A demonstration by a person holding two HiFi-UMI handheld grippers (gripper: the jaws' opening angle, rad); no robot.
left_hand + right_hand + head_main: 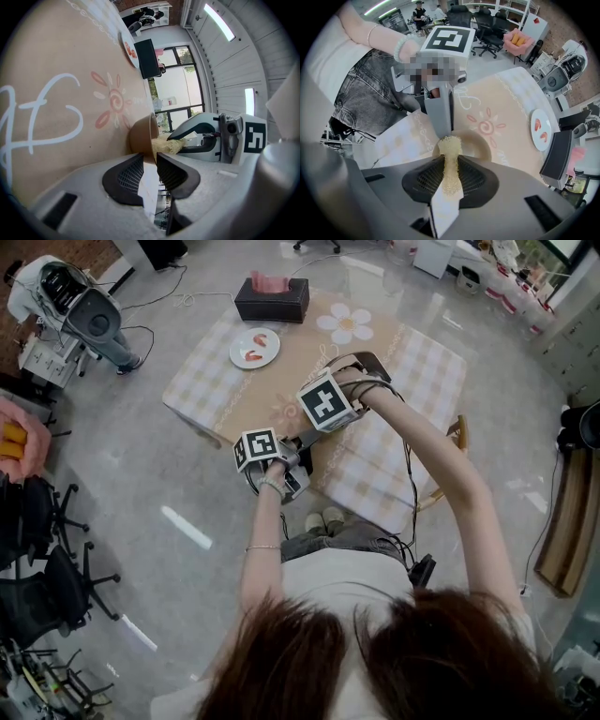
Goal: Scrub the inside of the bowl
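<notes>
A brown bowl stands on the beige cloth with a pink sun print. My left gripper is shut on its rim, one pad inside and one outside. My right gripper points straight down over the bowl, shut on a yellow sponge whose tip reaches into the bowl. In the left gripper view the sponge shows inside the bowl under the right gripper. In the head view both grippers, left and right, meet at the table's near edge and hide the bowl.
A white plate with red pieces and a dark tissue box sit at the far side of the table. The person's knees are close under the near edge. Office chairs stand at the left.
</notes>
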